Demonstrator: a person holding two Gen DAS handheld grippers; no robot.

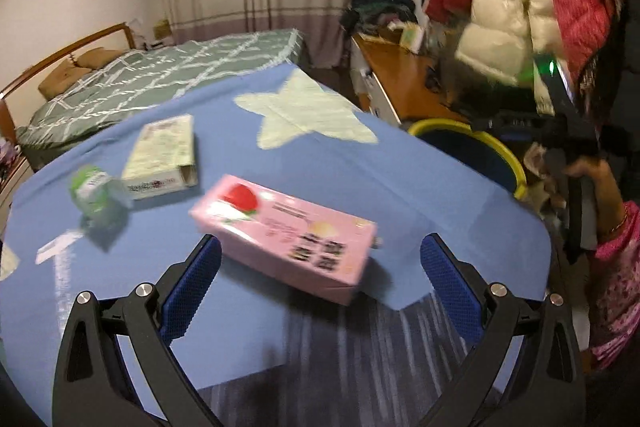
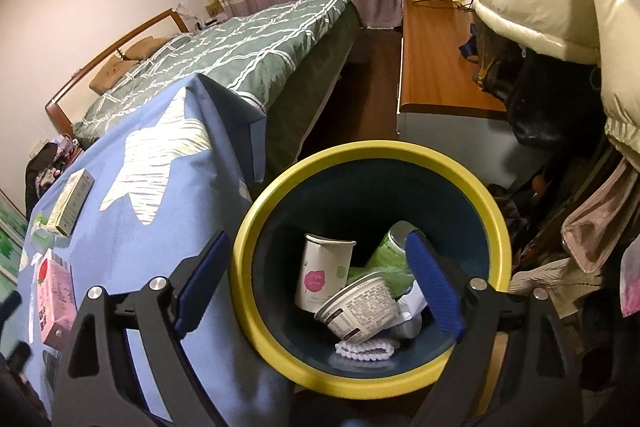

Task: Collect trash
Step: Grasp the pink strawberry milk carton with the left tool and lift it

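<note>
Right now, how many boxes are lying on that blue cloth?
2. The pink box lies nearest the left gripper; the pale green box lies farther back, beside a small green wrapper.

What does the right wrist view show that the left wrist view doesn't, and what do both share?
Right wrist only: the inside of the bin, holding a paper cup, a tub and a green container; the right gripper hangs open over it, holding nothing.

Left wrist only: the open left gripper with its jaws on either side of the pink box, a blurred green item, and the person's right hand.

Both: the pink box, the pale box, the blue cloth, the bin's yellow rim, the bed.
</note>
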